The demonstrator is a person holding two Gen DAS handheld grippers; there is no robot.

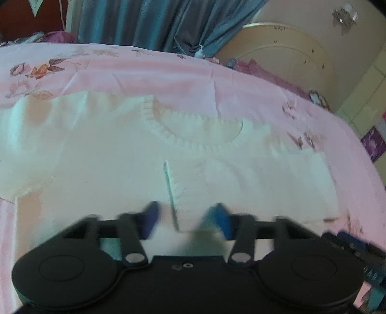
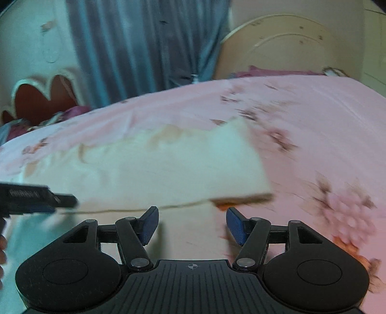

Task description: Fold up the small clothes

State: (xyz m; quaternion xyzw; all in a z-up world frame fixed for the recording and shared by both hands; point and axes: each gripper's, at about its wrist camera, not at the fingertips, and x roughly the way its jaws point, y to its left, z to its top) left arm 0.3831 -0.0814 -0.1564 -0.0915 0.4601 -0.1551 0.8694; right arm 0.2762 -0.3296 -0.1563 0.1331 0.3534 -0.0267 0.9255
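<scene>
A small white knit sweater (image 1: 144, 169) lies spread on a pink floral bedsheet (image 1: 168, 72), its ribbed neckline (image 1: 193, 137) toward the far side. My left gripper (image 1: 185, 219) is open and empty, low over the sweater's near part, jaws apart; the view is blurred. In the right wrist view the sweater (image 2: 156, 169) shows with its right edge folded, a corner (image 2: 241, 198) just beyond my right gripper (image 2: 192, 224). The right gripper is open and empty at the sweater's near right edge. The left gripper's side (image 2: 36, 199) shows at the left.
A blue curtain (image 1: 156, 21) hangs behind the bed. A cream headboard (image 1: 289, 53) stands at the far right. A dark red and cream headboard or chair (image 2: 41, 96) and purple bedding (image 2: 67, 113) sit at the far left. The sheet (image 2: 325, 132) stretches right of the sweater.
</scene>
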